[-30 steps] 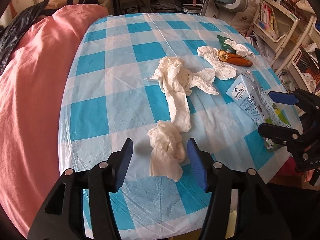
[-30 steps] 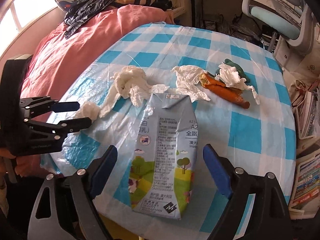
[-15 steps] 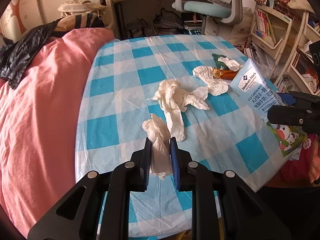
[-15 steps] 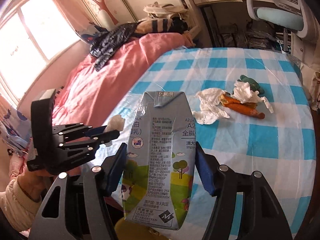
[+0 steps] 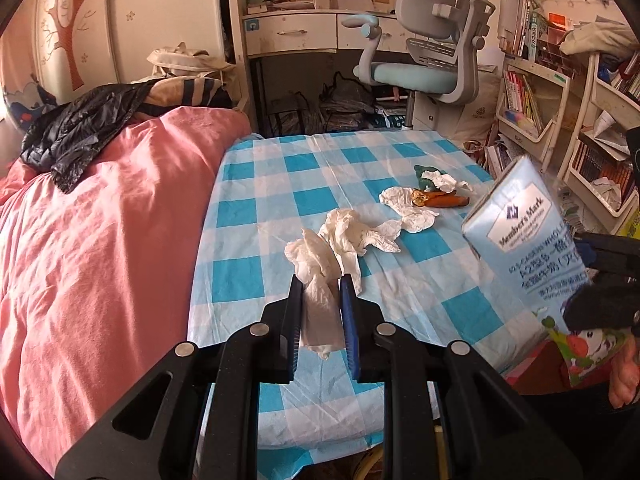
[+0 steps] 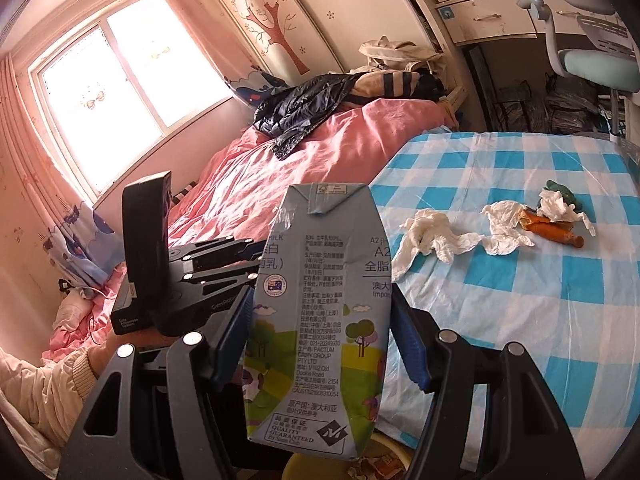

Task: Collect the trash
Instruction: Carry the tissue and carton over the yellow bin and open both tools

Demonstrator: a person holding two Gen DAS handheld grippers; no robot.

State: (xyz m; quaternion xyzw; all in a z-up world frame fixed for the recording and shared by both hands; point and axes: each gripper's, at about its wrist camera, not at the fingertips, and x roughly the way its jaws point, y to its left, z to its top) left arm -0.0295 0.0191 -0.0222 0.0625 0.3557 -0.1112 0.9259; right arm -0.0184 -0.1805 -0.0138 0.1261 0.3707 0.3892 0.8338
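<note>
1. A pink bedspread (image 5: 100, 248) lies against the left edge of the table (image 5: 256, 216), with a black jacket (image 5: 76, 132) thrown over its far end.
2. The left gripper (image 5: 320, 312) is clamped on a crumpled white tissue (image 5: 318, 280), its blue pads pressing the wad from both sides. The tissue is held up above the near edge of the table, which has a blue-and-white check cloth.
3. A larger crumpled tissue (image 5: 352, 232) lies on the cloth near the middle of the table, just beyond the held one.
4. To its right a flatter white tissue (image 5: 408, 208) rests on the cloth, touching an orange carrot piece (image 5: 444, 201).
5. Another small tissue (image 5: 440, 180) sits on top of the carrot, with a dark green scrap (image 5: 422, 171) just behind it, toward the right edge of the table.
6. The right gripper (image 6: 320, 344) grips a light blue milk carton (image 6: 320, 320) by its two sides. The carton stands upright in the jaws, lifted off the table at its near right corner.
7. In the right wrist view a cream sleeve (image 6: 44, 392) shows at the lower left, behind the other gripper's body.
</note>
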